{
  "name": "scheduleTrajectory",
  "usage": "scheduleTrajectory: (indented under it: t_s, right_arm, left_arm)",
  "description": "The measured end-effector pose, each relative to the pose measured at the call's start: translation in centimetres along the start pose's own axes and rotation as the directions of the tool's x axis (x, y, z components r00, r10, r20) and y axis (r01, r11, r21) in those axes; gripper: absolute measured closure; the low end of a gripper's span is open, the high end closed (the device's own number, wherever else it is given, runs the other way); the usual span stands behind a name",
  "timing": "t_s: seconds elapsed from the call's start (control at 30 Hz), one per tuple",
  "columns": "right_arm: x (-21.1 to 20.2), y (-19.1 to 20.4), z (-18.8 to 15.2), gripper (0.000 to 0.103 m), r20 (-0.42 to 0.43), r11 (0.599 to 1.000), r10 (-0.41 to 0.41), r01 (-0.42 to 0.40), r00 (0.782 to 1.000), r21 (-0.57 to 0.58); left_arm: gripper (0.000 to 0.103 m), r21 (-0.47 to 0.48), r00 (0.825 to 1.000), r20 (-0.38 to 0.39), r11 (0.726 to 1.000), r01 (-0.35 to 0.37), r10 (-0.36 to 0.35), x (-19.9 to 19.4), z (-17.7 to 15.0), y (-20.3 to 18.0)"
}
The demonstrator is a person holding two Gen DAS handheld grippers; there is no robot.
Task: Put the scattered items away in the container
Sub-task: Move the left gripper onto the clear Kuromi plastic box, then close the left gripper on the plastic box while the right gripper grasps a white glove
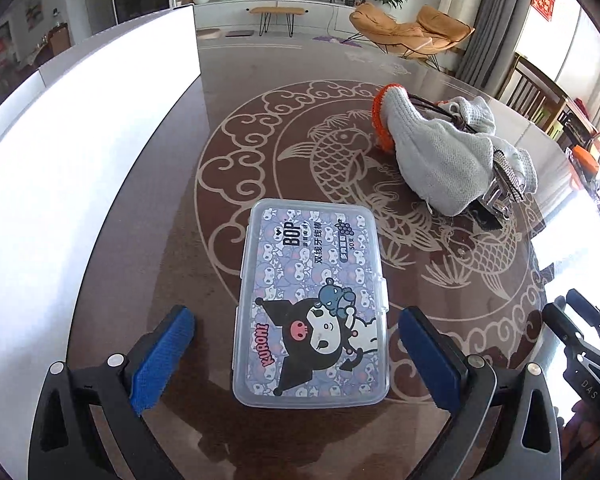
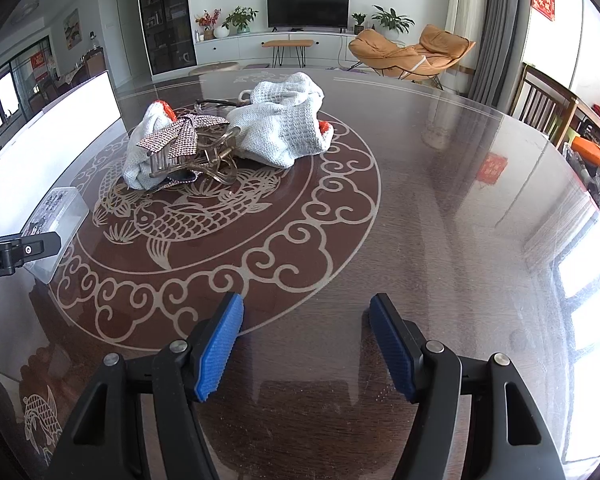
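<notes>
Our left gripper [image 1: 296,354] stands wide open, one blue pad on each side of a clear floss-pick box [image 1: 311,300] lying flat on the table [image 1: 172,184], pads not yet touching it; we judge the grasp step is in hand, and next the jaws must close squarely on the box's long sides. Our right gripper [image 2: 306,346] hangs open and empty over bare tabletop. The white container [image 1: 80,128] rises just left of the box, its wall near; knitted gloves [image 1: 440,152] and a hair clip [image 2: 188,152] lie well beyond.
</notes>
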State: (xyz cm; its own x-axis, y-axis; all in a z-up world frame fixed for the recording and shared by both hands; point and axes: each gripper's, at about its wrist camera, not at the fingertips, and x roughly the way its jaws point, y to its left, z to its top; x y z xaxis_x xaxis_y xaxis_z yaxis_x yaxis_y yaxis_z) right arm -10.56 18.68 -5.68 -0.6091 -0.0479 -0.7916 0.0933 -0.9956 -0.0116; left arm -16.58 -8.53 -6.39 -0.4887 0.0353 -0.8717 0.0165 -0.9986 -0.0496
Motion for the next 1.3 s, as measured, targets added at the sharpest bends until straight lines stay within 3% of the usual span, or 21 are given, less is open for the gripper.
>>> scheduleTrajectory:
  t_s: [0.1, 0.23, 0.27, 0.3, 0.37, 0.5, 0.57, 0.67, 0.73, 0.83, 0.97, 1.0, 1.03, 1.07, 1.1, 1.2, 1.3]
  right_arm:
    - [0.0, 0.0, 0.0, 0.036, 0.0, 1.0, 0.001, -0.001, 1.0, 0.0]
    - [0.2, 0.0, 0.0, 0.034, 0.0, 1.0, 0.006, -0.006, 1.0, 0.001]
    - [0.2, 0.0, 0.0, 0.034, -0.001, 1.0, 0.013, -0.013, 1.0, 0.002]
    - [0.2, 0.0, 0.0, 0.034, -0.001, 1.0, 0.014, -0.014, 1.0, 0.001]
    - [0.2, 0.3, 0.0, 0.034, 0.003, 0.999, 0.039, -0.039, 0.999, -0.012]
    - [-0.8, 1.5, -0.4, 0.034, 0.033, 0.976, 0.21, -0.208, 0.977, -0.062]
    - [-2.5, 2.5, 0.1, 0.034, 0.124, 0.958, 0.285, -0.277, 0.95, -0.079]
    - [-4.9, 6.8, 3.5, 0.034, 0.245, 0.938, 0.287, -0.219, 0.926, -0.27]
    - [-4.4, 10.4, 7.0, 0.034, 0.256, 0.904, 0.287, -0.172, 0.923, -0.392]
    - [-0.3, 13.9, 11.7, 0.034, 0.167, 0.867, 0.302, -0.197, 0.939, -0.458]
    - [6.1, 16.2, 14.5, 0.038, 0.004, 0.859, 0.232, -0.202, 0.973, -0.469]
    - [7.3, 16.2, 14.8, 0.038, -0.048, 0.863, 0.231, -0.228, 0.972, -0.45]
    - [8.2, 15.9, 14.9, 0.045, -0.091, 0.869, 0.239, -0.255, 0.967, -0.425]
    - [8.8, 15.7, 14.8, 0.067, -0.126, 0.874, 0.233, -0.264, 0.964, -0.408]
    - [9.2, 15.4, 14.6, 0.077, -0.152, 0.879, 0.218, -0.261, 0.964, -0.398]
    - [7.9, 13.9, 13.3, 0.08, -0.172, 0.879, 0.264, -0.31, 0.949, -0.361]
    - [5.2, 12.2, 9.6, 0.08, -0.222, 0.862, 0.311, -0.373, 0.924, -0.343]
  left_arm:
    - [0.0, 0.041, 0.999, 0.02, 0.999, -0.03, 0.03, 0.3, 0.3, -1.2]
    - [0.003, 0.028, 0.998, 0.055, 0.999, -0.037, 0.036, 0.0, -0.2, -0.8]
    - [0.009, 0.019, 0.996, 0.076, 0.999, -0.044, 0.043, -0.2, -0.4, -0.6]
    - [0.024, 0.01, 0.994, 0.101, 0.999, -0.047, 0.045, -0.3, -0.6, 0.0]
    - [0.042, 0.009, 0.991, 0.13, 0.999, -0.047, 0.046, -0.7, -0.7, 0.5]
    - [0.042, 0.033, 0.99, 0.137, 0.999, -0.026, 0.022, -0.8, -1.0, 0.9]
    - [0.042, 0.037, 0.993, 0.119, 0.999, -0.026, 0.021, -0.6, -0.7, 0.7]
    - [0.042, 0.024, 0.995, 0.103, 1.0, -0.012, 0.01, -0.6, -0.4, 0.7]
    - [0.042, 0.027, 0.995, 0.104, 1.0, -0.005, 0.002, -0.7, -0.4, 0.8]
    - [0.042, 0.036, 0.995, 0.104, 0.999, -0.006, 0.002, -0.7, -0.6, 0.8]
    - [0.041, 0.062, 0.992, 0.122, 0.998, -0.021, 0.013, -0.5, -0.5, 0.7]
    - [0.041, 0.062, 0.991, 0.132, 0.998, -0.015, 0.007, -0.4, -0.4, 0.7]
    - [0.041, 0.061, 0.99, 0.144, 0.998, -0.014, 0.005, -0.3, -0.3, 0.8]
    - [0.041, 0.062, 0.988, 0.153, 0.998, -0.011, 0.001, -0.1, -0.2, 0.8]
    - [0.041, 0.065, 0.988, 0.153, 0.998, 0.001, -0.011, -0.1, 0.0, 0.8]
    - [0.041, 0.084, 0.986, 0.154, 0.995, 0.046, -0.059, -0.3, -0.2, 0.6]
    - [0.042, 0.123, 0.986, 0.137, 0.99, 0.075, -0.092, -1.1, -1.5, -0.6]
